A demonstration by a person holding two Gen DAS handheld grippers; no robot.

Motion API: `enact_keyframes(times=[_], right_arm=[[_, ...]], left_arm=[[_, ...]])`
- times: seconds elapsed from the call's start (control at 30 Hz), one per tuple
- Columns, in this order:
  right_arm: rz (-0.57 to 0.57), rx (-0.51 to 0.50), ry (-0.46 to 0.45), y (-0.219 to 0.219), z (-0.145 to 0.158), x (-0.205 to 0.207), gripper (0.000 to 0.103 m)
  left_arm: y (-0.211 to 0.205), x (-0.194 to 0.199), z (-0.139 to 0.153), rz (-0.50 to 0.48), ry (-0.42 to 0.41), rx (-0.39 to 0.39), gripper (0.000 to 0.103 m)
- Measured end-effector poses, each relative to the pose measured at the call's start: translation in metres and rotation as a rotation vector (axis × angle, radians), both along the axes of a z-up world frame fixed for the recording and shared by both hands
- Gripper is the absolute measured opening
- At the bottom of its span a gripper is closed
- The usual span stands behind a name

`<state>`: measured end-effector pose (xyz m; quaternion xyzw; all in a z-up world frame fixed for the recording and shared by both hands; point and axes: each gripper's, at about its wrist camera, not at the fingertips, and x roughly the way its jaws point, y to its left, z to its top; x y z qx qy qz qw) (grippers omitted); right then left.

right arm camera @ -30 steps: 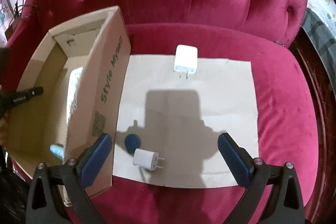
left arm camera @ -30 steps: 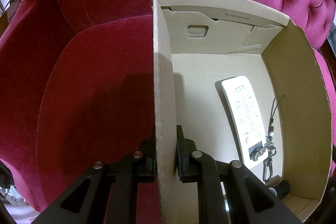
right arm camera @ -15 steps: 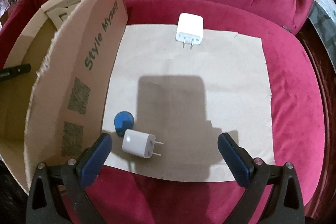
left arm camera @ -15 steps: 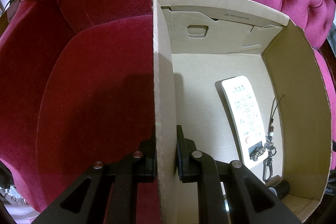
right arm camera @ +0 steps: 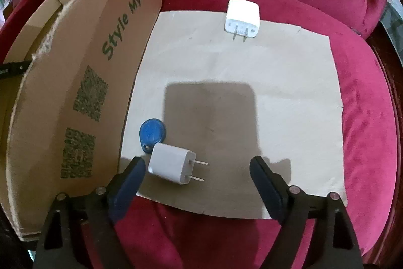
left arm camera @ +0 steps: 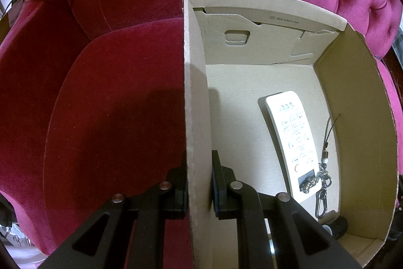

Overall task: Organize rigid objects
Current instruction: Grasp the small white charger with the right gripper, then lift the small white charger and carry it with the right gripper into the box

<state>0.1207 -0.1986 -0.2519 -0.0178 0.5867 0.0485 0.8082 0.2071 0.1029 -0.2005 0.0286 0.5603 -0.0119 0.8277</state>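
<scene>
Your left gripper (left arm camera: 199, 183) clamps the box (left arm camera: 196, 92) wall; your right gripper (right arm camera: 197, 169), closing, straddles a charger (right arm camera: 171, 163) untouched.

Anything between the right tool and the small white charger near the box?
Nothing visible. The small charger lies between the closing right tool fingers, nearer the left one, untouched. The blue key fob sits behind it, against its back edge, outside the fingers' path.

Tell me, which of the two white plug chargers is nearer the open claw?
The smaller white charger beside the blue key tag, prongs pointing right. The larger charger lies at the paper's far edge.
</scene>
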Motion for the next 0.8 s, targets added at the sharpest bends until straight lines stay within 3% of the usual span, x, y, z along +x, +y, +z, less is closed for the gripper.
enact_keyframes(times=[0.2,0.3,0.8], right_arm=[[0.030,0.014,0.001,0.006,-0.004,0.000,0.071],[0.038,0.019,-0.009,0.007,-0.002,0.000,0.051],[0.019,-0.001,-0.037,0.005,0.017,-0.004,0.051]], left_arm=[[0.000,0.000,0.000,0.000,0.000,0.001,0.015],[0.000,0.000,0.000,0.000,0.000,0.000,0.015],[0.000,0.000,0.000,0.000,0.000,0.000,0.015]])
